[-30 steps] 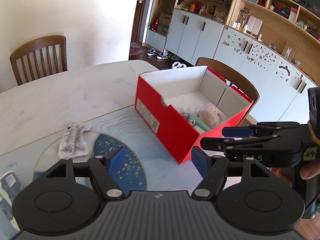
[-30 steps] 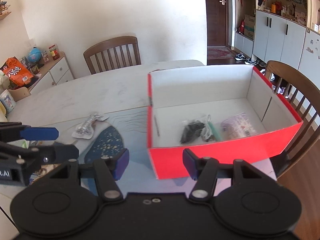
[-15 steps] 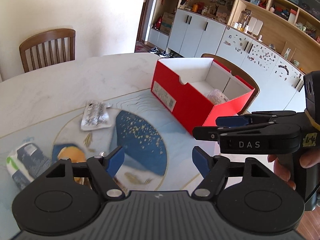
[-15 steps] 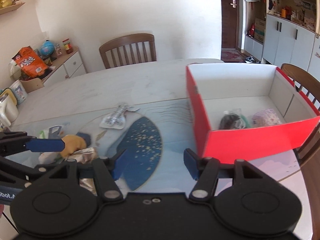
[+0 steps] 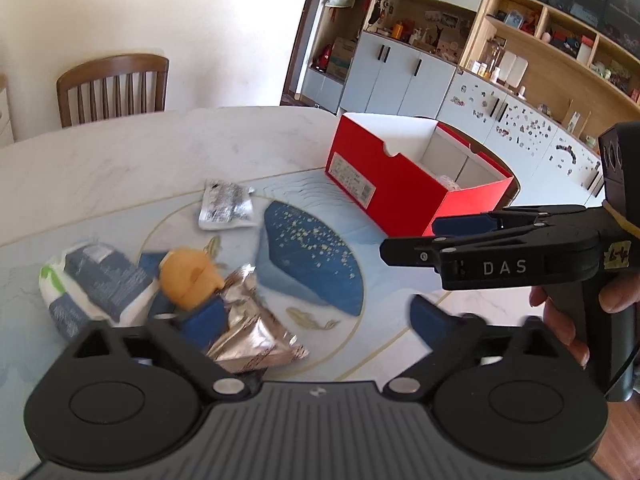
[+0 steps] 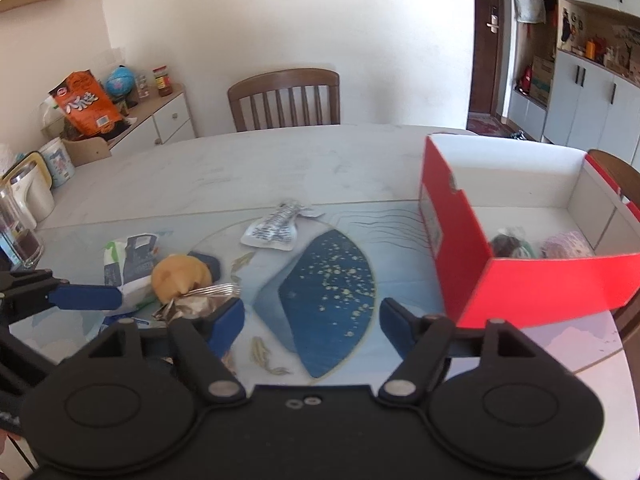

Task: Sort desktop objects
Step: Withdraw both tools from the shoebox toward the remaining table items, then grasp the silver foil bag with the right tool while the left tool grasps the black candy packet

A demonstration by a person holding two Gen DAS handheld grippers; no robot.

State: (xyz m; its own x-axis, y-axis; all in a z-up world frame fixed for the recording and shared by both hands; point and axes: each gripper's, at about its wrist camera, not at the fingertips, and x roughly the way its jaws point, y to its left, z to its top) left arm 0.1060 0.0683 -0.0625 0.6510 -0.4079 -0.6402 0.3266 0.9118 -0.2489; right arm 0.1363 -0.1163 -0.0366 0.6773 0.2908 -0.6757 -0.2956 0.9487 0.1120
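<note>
While a few things already lie inside the open red cardboard shoebox (image 6: 520, 280) at two o'clock on the white marble table (image 6: 260, 168), a dark bundle (image 6: 510, 245) and a pale pink packet (image 6: 566, 244) among them, most of the sorting looks undone. At nine o'clock a heap waits on the blue mat: a crumpled silver foil bag (image 5: 250, 332), a round orange plush toy (image 5: 188, 282) and a white-and-grey tissue pack (image 5: 94, 284). A flat white printed sachet (image 6: 274, 230) lies apart at eleven o'clock. The left gripper (image 5: 316, 316) hangs over the heap, jaws spreading wide, nothing between them. The right gripper (image 6: 312, 320) is opening too, empty, beside the box.
</note>
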